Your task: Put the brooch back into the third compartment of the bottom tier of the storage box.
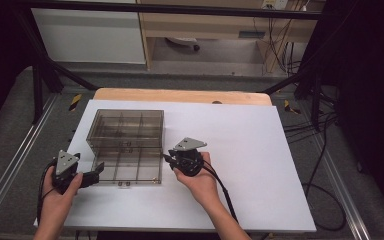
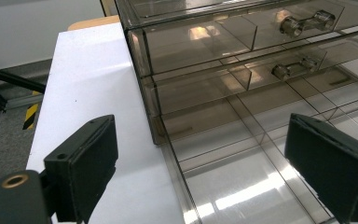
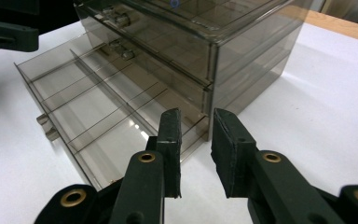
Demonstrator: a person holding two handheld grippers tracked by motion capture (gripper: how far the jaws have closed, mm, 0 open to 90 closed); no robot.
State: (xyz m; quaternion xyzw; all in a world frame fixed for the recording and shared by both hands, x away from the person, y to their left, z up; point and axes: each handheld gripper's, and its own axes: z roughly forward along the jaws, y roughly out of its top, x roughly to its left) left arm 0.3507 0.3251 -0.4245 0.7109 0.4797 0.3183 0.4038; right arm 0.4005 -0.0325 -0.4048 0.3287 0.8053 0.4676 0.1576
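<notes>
I hold 2 grippers at a smoky clear drawer box [image 1: 126, 131] that sits on the white bench [image 1: 240, 165]. The box has 3 drawers, and the bottom drawer [image 1: 126, 171] is pulled well out toward me, empty, with thin dividers across it.

My left gripper [image 2: 205, 172] has its jaws wide apart, straddling the left wall of the open drawer: 1 pad is over the bench outside, the other hangs over the drawer's inside. Nothing is pressed between them. My right gripper [image 3: 196, 149] sits at the drawer's right front corner where it meets the box. Its jaws are almost together with a narrow gap, and I see nothing held in that gap.

What could go wrong, as I judge it:
- The box looks light. If I push the drawer home from 1 side alone, the whole box may slide back or twist on the smooth bench.
- A push at a corner could skew the drawer so it jams in its slot.
- My left pad inside the drawer could catch a divider or get trapped as the drawer closes.
- My right jaws sit near the gap between drawer and box, and could get pinched there.
</notes>
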